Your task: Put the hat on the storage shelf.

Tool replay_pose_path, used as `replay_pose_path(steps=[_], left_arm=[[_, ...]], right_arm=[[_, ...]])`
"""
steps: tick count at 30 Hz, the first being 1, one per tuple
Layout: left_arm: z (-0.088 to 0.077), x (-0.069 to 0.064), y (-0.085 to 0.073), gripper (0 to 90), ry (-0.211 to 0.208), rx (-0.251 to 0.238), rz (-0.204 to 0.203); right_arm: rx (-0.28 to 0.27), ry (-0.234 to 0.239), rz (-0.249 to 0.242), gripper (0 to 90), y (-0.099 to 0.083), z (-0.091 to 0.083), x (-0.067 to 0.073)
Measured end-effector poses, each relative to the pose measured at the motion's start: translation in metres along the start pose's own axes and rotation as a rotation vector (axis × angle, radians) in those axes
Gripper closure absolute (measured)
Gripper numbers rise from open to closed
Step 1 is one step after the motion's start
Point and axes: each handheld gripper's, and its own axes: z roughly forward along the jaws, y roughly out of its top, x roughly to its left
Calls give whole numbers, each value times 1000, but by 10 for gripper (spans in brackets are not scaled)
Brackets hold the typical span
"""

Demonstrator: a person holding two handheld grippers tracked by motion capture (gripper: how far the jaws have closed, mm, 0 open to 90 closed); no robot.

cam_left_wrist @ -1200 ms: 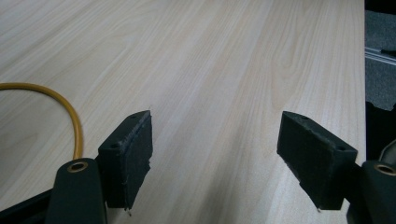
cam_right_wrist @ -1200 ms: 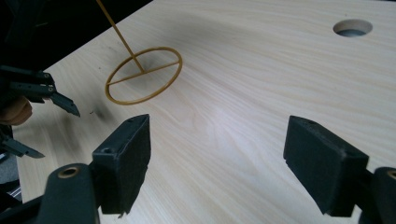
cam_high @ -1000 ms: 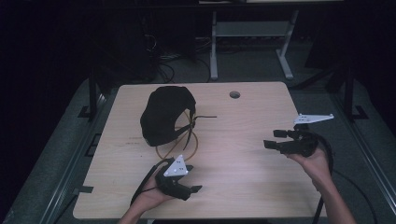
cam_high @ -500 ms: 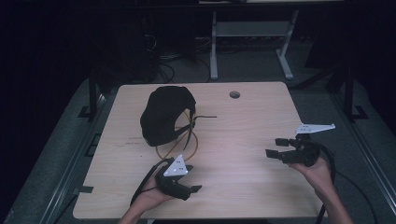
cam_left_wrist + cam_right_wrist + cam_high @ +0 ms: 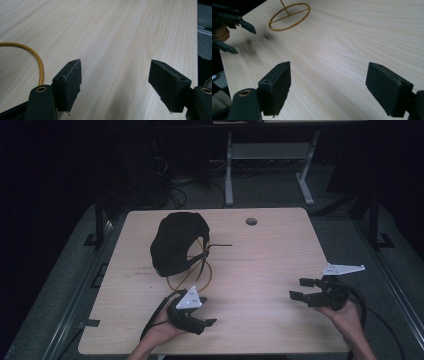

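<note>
Desk [image 5: 280, 270]: pale wood-grain top, cable hole near far edge, carrying all items.

Black cloth bag [image 5: 176, 242]: slumped in a soft dome on far-left part of desk, matte, creased, open side apparently facing near edge. Likely parked there as the work item, within reach of either hand. Thin dark cord trailing from its right side across desk.

Yellow hoop [image 5: 192, 270]: thin wire-like ring half tucked under near edge of bag, one bar crossing it in right gripper view [image 5: 289, 16]. Probably a frame for bag mouth; exact join to fabric cannot be told.

Left tongs [image 5: 210, 322]: resting near front edge of desk, just nearer than hoop, spread wide, holding nothing; seemingly staged beside hoop.

Right tongs [image 5: 300, 289]: well right of bag, near right edge of desk, spread wide, empty, aimed toward bag.
</note>
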Motion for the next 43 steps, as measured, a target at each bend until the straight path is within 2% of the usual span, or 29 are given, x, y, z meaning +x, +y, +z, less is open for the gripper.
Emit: replay_pose_path(steps=[5, 6, 11, 24, 33, 43], left_arm=[[0, 0, 0, 266, 0, -1, -3], [0, 0, 0, 266, -1, -1, -3], [0, 0, 0, 266, -4, -2, -5], [0, -1, -1, 266, -8, -12, -13], [-2, 0, -1, 266, -6, -5, -3], [0, 2, -3, 265, -3, -2, -13]], right_arm=[[2, 4, 1, 195, -10, -1, 1], [4, 3, 15, 195, -12, -2, 2], [-14, 9, 24, 197, -22, -2, 2], [-22, -11, 62, 196, -49, -9, 6], [-10, -22, 46, 190, -58, -13, 13], [-1, -15, 33, 173, -71, -13, 22]])
